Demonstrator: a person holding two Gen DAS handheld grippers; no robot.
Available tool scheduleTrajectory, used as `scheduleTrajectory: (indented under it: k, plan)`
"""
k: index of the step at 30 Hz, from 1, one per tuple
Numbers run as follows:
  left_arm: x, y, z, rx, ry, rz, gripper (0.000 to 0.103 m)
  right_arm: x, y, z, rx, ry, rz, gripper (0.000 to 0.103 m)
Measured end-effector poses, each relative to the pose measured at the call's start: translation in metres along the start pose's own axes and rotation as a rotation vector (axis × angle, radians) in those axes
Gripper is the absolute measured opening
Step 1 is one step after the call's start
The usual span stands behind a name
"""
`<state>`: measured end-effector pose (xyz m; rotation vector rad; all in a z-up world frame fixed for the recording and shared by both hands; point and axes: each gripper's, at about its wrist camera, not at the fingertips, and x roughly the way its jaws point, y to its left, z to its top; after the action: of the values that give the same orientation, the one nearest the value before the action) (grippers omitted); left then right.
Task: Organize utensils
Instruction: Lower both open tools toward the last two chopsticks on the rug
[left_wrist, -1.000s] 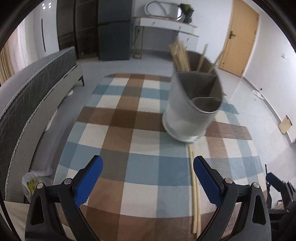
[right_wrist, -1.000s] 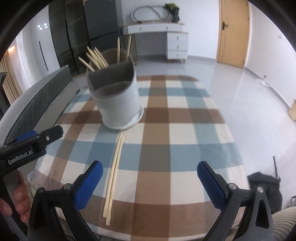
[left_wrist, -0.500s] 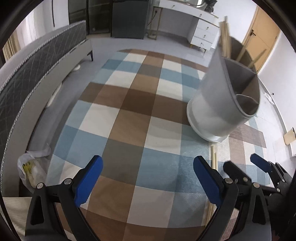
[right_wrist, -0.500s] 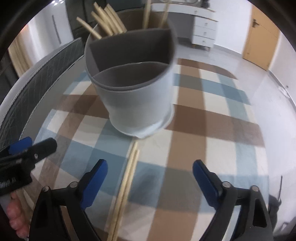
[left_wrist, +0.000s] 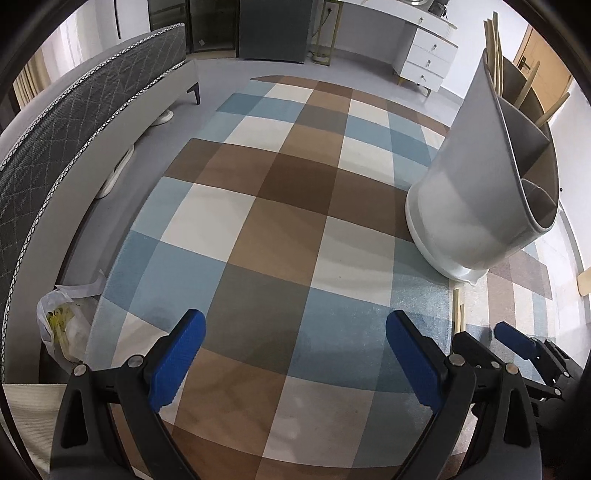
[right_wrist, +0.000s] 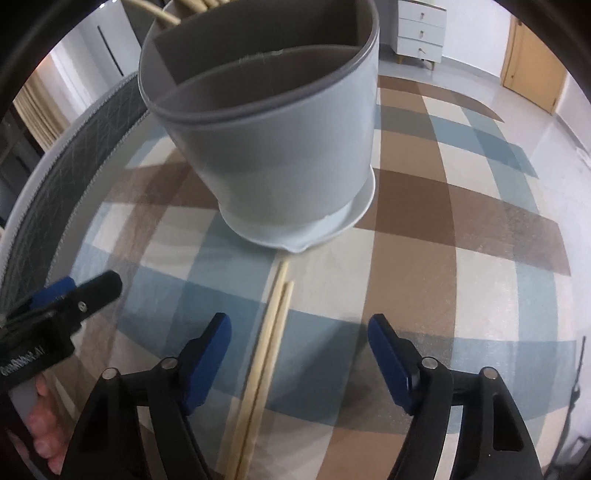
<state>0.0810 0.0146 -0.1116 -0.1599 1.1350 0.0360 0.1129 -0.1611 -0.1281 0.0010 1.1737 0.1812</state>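
Two chopsticks lie side by side on the checked cloth, between the wide-apart blue fingers of the right gripper, which holds nothing. Their far tips almost reach the grey holder, which stands just past them with more sticks in its back part. The left gripper is spread wide too, holding nothing, over bare cloth beside the holder.
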Motion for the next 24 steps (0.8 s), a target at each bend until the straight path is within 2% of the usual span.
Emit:
scheduleTrajectory:
  k: [5, 8, 12, 15, 24]
  plan:
    - [0.0067, 0.0054, 0.0013, -0.024, 0.023, 0.004, 0.095, 0.0016, 0.0033, -0.0008, -0.025, 0.004, -0.030, 0.062]
    - [0.0096, 0.0080, 0.0010, -0.040, 0.042, -0.001, 0.095, -0.0013, -0.0006, 0.0009, 0.001, -0.004, -0.015, 0.059]
    - [0.0086, 0.0060, 0.0003, -0.029, 0.040, -0.002, 0.095, -0.0022, -0.0049, 0.0016, 0.028, -0.001, -0.030, 0.059]
    - [0.0081, 0.0058, 0.0006, -0.029, 0.042, -0.008, 0.095, 0.0010, -0.0018, -0.0006, -0.002, 0.009, -0.067, 0.054]
    - [0.0067, 0.0069, 0.0011, -0.041, 0.055, -0.007, 0.095, -0.0012, -0.0012, -0.0010, 0.005, 0.025, -0.088, 0.049]
